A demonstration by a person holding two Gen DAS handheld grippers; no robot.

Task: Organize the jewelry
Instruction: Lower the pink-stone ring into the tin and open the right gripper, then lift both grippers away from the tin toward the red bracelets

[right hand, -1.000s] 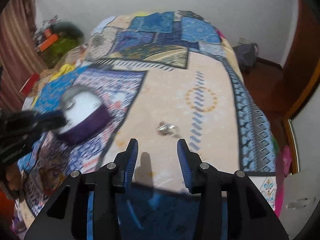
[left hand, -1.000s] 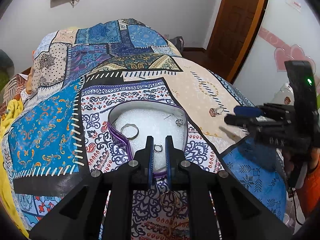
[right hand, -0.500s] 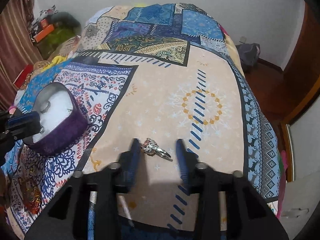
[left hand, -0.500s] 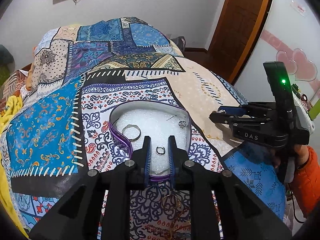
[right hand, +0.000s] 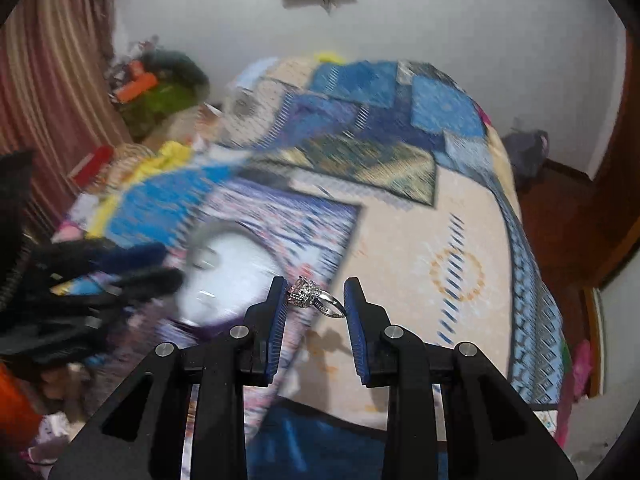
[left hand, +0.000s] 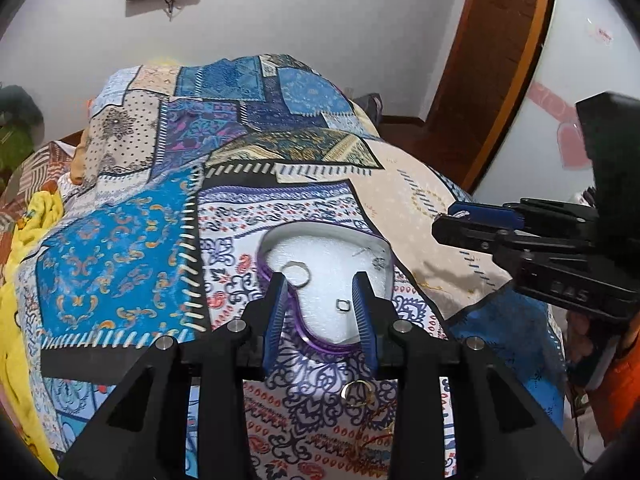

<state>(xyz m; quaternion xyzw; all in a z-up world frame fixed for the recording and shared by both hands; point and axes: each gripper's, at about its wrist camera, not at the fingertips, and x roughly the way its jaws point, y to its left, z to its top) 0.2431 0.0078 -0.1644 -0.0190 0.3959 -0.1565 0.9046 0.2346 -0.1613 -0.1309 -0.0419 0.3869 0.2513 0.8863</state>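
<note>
A purple-rimmed jewelry box [left hand: 384, 245] with white foam lies on the patchwork bedspread. In it are a large silver ring [left hand: 298, 274], a small ring [left hand: 344, 306] and a small silver piece [left hand: 376, 262]. My left gripper [left hand: 322, 300] is open and empty just above the box's near edge. My right gripper [right hand: 316, 300] is shut on a silver stone ring [right hand: 316, 299], held in the air above the bed, to the right of the box [right hand: 224, 276]. The right gripper also shows in the left wrist view [left hand: 460, 222].
A gold ring [left hand: 357, 393] and a thin chain [left hand: 376, 440] lie on the bedspread in front of the box. The bed drops off at the right toward a wooden door [left hand: 492, 80]. Clutter [right hand: 152, 92] lies beside the bed at the far left.
My right gripper closed on the silver stone ring that lay on the bedspread, lifted it and swung left toward the box. My left gripper opened wide over the box.
</note>
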